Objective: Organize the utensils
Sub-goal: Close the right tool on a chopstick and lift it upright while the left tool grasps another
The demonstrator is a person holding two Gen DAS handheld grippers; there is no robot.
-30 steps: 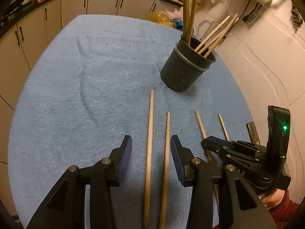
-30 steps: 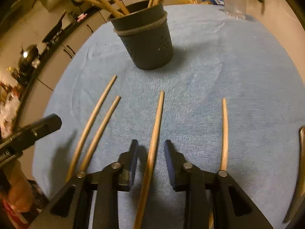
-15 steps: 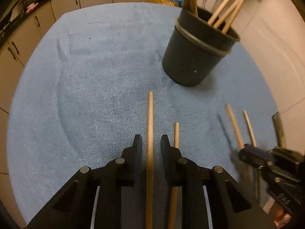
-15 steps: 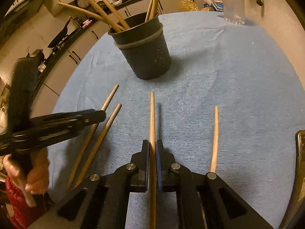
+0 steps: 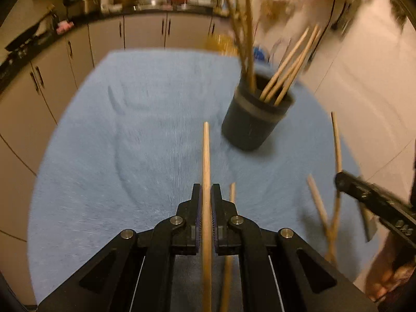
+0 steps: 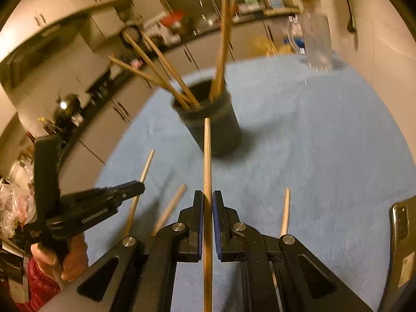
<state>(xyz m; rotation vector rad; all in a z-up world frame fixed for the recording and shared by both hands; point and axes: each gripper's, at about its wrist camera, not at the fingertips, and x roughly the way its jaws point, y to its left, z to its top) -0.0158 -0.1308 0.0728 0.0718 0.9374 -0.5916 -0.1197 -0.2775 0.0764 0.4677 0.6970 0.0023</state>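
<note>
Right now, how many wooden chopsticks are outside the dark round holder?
4. One wooden chopstick is clamped in the left claw, one in the right claw, two loose ones lie on the blue towel; none seems hidden.

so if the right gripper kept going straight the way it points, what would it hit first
Probably the dark holder. The right gripper is shut on a chopstick whose tip lines up with the holder's side, so that tip would likely meet it first, though depth is unclear.
</note>
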